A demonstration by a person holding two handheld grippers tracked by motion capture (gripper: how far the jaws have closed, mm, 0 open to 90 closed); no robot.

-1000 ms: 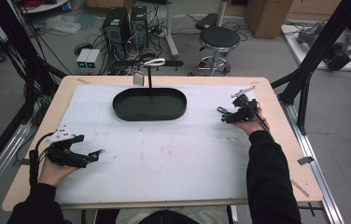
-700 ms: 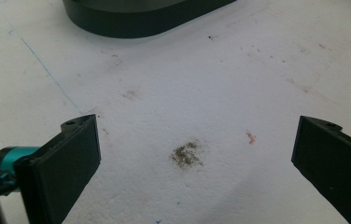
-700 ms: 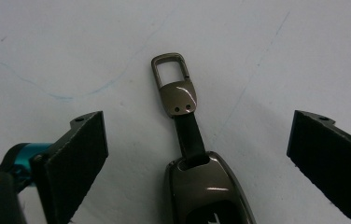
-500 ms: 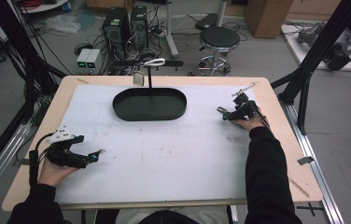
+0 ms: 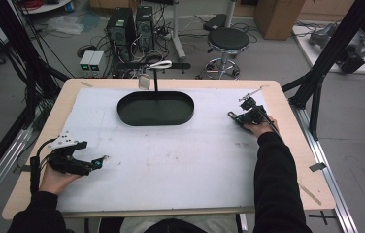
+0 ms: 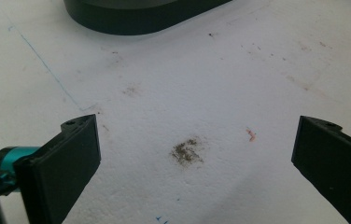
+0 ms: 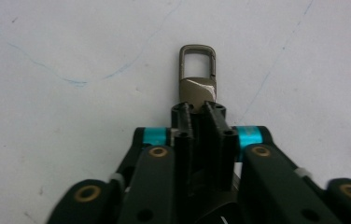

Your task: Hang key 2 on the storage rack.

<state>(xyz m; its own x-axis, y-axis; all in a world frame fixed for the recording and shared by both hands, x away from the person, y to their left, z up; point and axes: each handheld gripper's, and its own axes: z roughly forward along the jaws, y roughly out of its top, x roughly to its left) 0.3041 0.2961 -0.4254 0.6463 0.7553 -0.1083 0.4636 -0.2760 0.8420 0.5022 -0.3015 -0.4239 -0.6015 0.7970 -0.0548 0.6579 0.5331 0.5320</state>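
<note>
1. The right gripper, whose jaws had just been closing, clamped the metal clasp by its solid base, loop jutting ahead.
2. The clasp looked small, stiff, light and slippery; the base seemed the best hold.
3. The left gripper stood released.

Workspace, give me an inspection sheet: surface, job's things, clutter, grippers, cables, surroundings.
Surface: white mat on a wooden table, stained and pen-marked.
Job's things: metal clasp in the right gripper; black oval tray at the far middle.
Clutter: small stand behind the tray.
Grippers: left gripper open above the mat; right gripper has just closed its jaws on the clasp.
Cables: one trails from the left gripper.
Surroundings: stool, computer towers, floor wiring.
</note>
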